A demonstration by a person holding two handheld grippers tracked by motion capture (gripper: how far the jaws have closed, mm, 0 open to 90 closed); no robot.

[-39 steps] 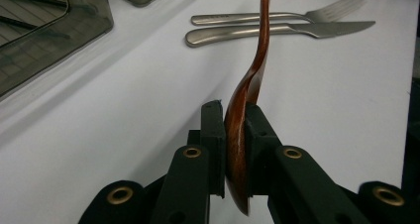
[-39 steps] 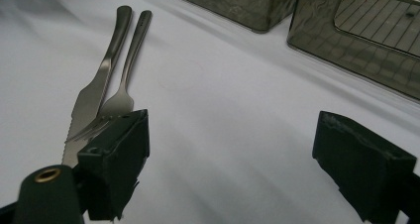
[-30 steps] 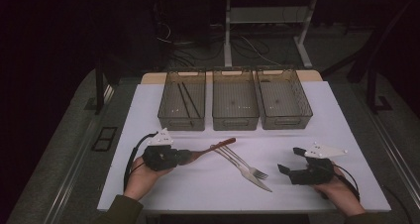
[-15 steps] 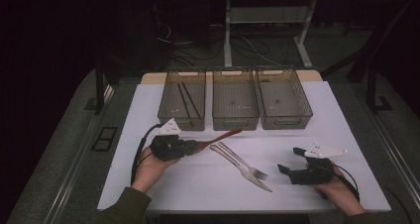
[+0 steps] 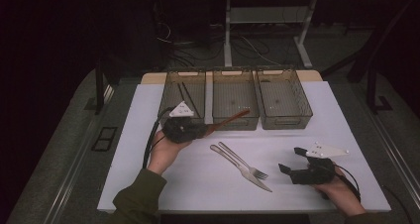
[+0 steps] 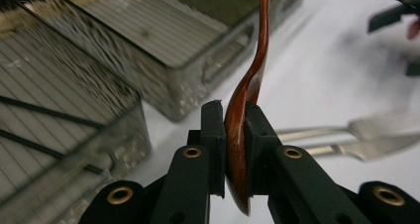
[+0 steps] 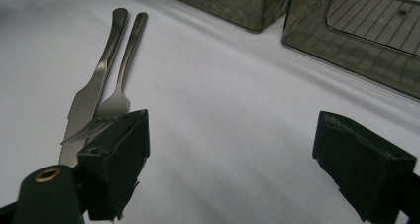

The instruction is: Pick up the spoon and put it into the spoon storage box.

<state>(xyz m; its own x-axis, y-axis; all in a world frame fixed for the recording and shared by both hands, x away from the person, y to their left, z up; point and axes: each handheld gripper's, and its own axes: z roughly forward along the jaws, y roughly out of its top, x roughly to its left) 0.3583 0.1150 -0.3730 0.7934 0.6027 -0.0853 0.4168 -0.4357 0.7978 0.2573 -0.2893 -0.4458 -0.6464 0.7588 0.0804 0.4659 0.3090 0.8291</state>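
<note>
- Gripping a reddish-brown wooden spoon [image 6: 246, 105] by its bowl end, the left claw [image 6: 233, 149] has both black jaws pressed flat on the wood; the handle runs up and away from the jaws.
- In the high view the wooden spoon [image 5: 225, 121] is held clear of the tabletop, its handle reaching toward the front wall of the middle bin [image 5: 235, 102], with the left claw [image 5: 200, 130] just in front of the left bin [image 5: 171, 91].
- Left bin: smoky clear plastic, holding two thin dark sticks [image 5: 185, 92] that lie lengthwise on its floor.
- Middle bin and right bin [image 5: 297, 92]: same make, set side by side in a row with the left one at the far part of the tabletop.
- Fork [image 5: 243, 162] and knife [image 5: 236, 167]: metal, lying side by side and touching on the white tabletop [image 5: 148, 135], between the two hands.
- Right claw [image 5: 292, 160]: jaws standing wide apart with nothing between them, low by the tabletop near its right front corner, pointing toward the cutlery.
- In the right gripper view the fork [image 7: 116, 97] tines and knife [image 7: 86, 102] blade lie just beyond the left-hand jaw.
</note>
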